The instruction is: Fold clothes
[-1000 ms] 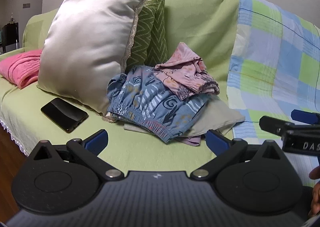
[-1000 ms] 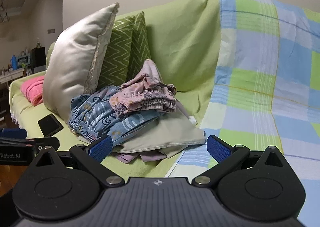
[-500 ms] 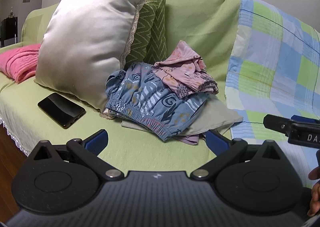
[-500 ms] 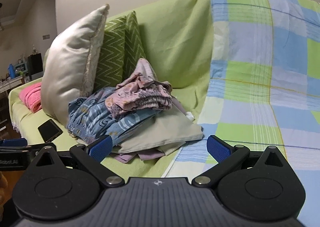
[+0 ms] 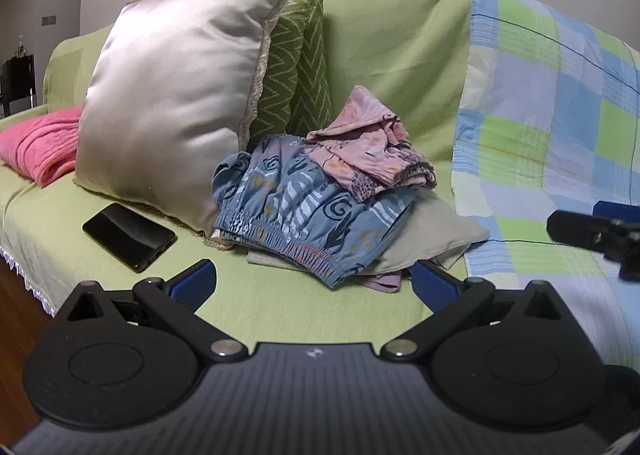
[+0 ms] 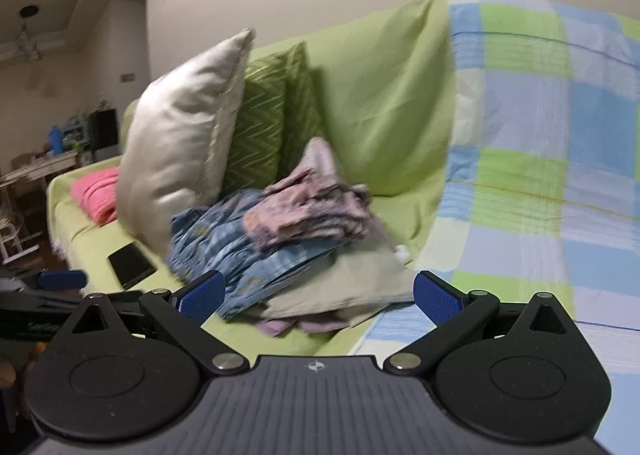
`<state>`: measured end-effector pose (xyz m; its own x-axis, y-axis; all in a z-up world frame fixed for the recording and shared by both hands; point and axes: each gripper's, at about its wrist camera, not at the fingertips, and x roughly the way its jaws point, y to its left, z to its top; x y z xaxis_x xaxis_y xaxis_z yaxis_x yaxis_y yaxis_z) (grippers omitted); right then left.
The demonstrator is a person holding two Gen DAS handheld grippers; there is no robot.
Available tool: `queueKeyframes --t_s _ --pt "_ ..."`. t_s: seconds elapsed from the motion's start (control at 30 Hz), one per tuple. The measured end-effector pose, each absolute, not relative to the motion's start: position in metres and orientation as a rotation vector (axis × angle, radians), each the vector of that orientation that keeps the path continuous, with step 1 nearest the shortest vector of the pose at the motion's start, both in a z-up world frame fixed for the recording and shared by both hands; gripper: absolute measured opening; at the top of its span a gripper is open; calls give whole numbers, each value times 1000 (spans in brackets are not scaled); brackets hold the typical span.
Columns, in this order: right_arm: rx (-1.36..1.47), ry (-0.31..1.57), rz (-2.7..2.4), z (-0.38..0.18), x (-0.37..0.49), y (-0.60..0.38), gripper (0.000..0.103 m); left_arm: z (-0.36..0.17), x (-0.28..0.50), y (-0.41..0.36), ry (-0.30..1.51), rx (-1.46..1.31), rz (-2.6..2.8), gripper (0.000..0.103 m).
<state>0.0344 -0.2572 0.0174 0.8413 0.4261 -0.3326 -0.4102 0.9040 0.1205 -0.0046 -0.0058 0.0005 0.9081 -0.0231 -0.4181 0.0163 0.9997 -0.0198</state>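
Observation:
A heap of clothes lies on the green sofa: a pink patterned garment [image 5: 368, 147] [image 6: 308, 199] on top, a blue patterned garment with an elastic waistband [image 5: 304, 215] [image 6: 224, 239] under it, and a beige folded cloth [image 5: 432, 235] [image 6: 340, 283] at the bottom. My left gripper [image 5: 314, 283] is open in front of the heap, apart from it. My right gripper [image 6: 318, 297] is also open, with nothing between its fingers, facing the heap's right side. In the left wrist view the right gripper's finger [image 5: 580, 231] shows at the right edge.
A large silver cushion [image 5: 180, 95] and a green zigzag cushion [image 5: 296, 59] lean on the sofa back left of the heap. A black phone [image 5: 128, 235] lies on the seat. A pink towel [image 5: 36, 147] sits far left. A checked blue-green blanket [image 5: 552, 115] covers the sofa's right part.
Both grippers have shifted slightly; the right wrist view swung left and is now blurred by motion. The clothes have not moved. Both grippers stay open.

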Motion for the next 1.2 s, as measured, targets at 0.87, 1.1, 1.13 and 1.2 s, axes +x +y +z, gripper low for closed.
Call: queueKeyframes --t_s 0.87,1.1,1.13,1.2 --pt "-58 502 319 -12 47 -230 103 -1 -11 -7 419 5 26 102" --pt "7 526 314 -14 53 -241 103 -4 -7 -11 437 35 31 102" --pt "11 528 310 -14 53 -242 103 -4 -7 -10 440 35 32 102" --pt "7 531 306 -14 53 -242 103 -5 -6 -10 445 33 35 102"
